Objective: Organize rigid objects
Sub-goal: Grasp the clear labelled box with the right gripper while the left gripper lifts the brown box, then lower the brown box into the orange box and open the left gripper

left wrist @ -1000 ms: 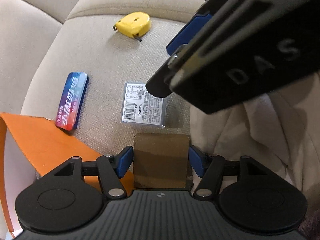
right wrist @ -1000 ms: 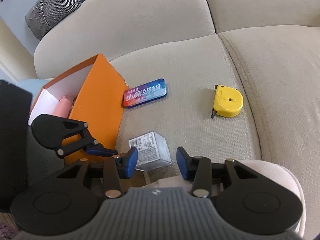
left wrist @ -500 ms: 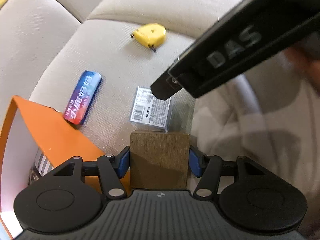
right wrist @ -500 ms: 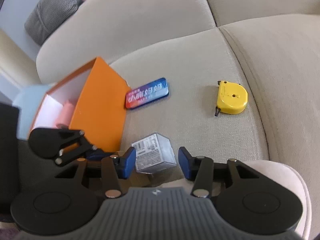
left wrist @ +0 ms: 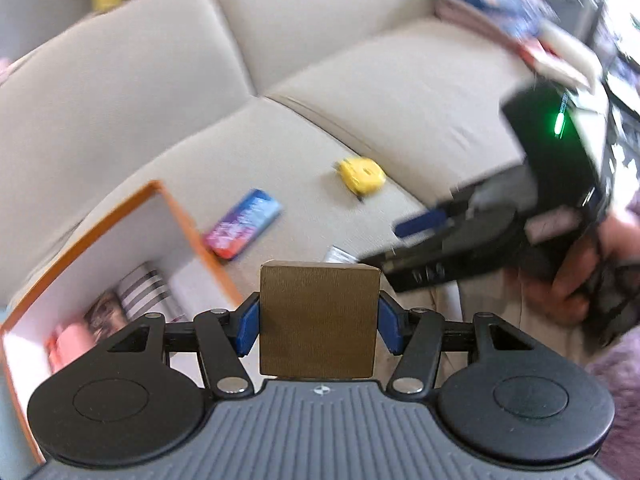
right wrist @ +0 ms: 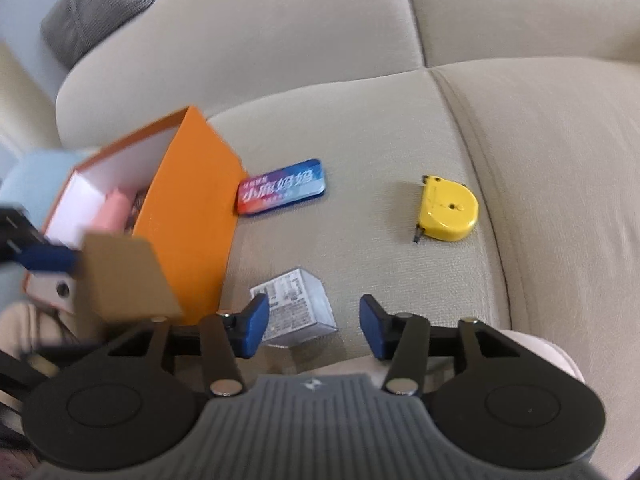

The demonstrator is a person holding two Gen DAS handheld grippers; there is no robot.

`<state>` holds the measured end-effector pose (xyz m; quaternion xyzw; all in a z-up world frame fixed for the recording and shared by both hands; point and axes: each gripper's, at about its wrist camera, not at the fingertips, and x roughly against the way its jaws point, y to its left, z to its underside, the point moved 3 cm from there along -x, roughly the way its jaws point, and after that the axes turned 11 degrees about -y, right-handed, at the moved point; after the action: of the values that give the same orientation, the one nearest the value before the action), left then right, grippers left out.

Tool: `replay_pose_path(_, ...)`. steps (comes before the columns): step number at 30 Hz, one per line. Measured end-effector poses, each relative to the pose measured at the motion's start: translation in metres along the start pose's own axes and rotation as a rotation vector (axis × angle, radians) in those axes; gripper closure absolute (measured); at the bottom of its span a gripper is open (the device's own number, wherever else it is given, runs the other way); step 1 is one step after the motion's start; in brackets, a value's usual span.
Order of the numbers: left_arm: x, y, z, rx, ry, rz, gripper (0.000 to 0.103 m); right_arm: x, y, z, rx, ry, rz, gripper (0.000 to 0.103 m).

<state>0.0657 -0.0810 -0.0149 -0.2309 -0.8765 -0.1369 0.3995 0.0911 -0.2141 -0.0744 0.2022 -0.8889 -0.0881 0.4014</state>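
Left gripper (left wrist: 318, 326) — blue pads pressed against both sides of a brown cardboard box (left wrist: 318, 320), which is clamped squarely between them and carried above the sofa seat cushion (right wrist: 380, 128). In the right wrist view the same brown box (right wrist: 124, 276) appears at the left, beside the near end of the orange box (right wrist: 192, 216).

Right gripper (right wrist: 310, 328) — jaws apart, having just been opening; a small silver-grey carton with a printed label (right wrist: 296, 312) lies on the cushion between the pads, close to the left pad, with clear space on the right side. The pads do not press on it. A hand (left wrist: 580, 276) holds this gripper (left wrist view, right edge, blurred).

Orange box — open-topped, white inside, standing at the left edge of the seat cushion; it contains a pink object (right wrist: 114, 216) and a striped item (left wrist: 144, 292) (other contents too blurred to name).

On the cushion: a flat blue-and-red packet with white characters (right wrist: 282, 186), just beside the far corner of the orange box; a yellow tape measure (right wrist: 448, 214), well apart to the right, near the seam between the two seat cushions.

Background: a grey cushion (right wrist: 100, 8) at the top left corner, behind the sofa backrest.
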Motion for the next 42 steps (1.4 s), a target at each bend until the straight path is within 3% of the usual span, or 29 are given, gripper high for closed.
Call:
replay_pose_path(4, 0.024, 0.026, -0.002, 0.121, -0.028, -0.059, 0.036, -0.015, 0.011, -0.001, 0.037, 0.069, -0.019, 0.037)
replay_pose_path(12, 0.028, 0.073, 0.019, 0.226, -0.004, -0.192, 0.036, -0.057, 0.036, 0.000, 0.129, 0.204, 0.023, 0.036)
replay_pose_path(20, 0.022, 0.099, 0.037, 0.307, -0.013, -0.195, 0.036, -0.080, 0.043, -0.001, 0.175, 0.259, 0.101, 0.050)
replay_pose_path(25, 0.010, 0.120, 0.039, 0.415, -0.022, -0.191, 0.036, -0.071, 0.047, -0.008, 0.164, 0.236, 0.124, 0.052)
replay_pose_path(28, 0.001, 0.134, 0.037, 0.511, -0.031, -0.164, 0.036, -0.057, 0.055, -0.029, 0.166, 0.185, 0.112, 0.052)
replay_pose_path(31, -0.015, 0.143, 0.030, 0.531, -0.037, -0.134, 0.036, -0.050, 0.068, -0.051, 0.183, 0.147, 0.093, 0.052)
replay_pose_path(36, -0.048, 0.163, 0.025, 0.687, -0.027, -0.094, 0.036, -0.053, 0.087, -0.077, 0.208, 0.119, 0.097, 0.052)
replay_pose_path(42, -0.083, 0.182, 0.023, 0.772, -0.013, -0.067, 0.036, -0.065, 0.099, -0.087, 0.217, 0.118, 0.086, 0.052)
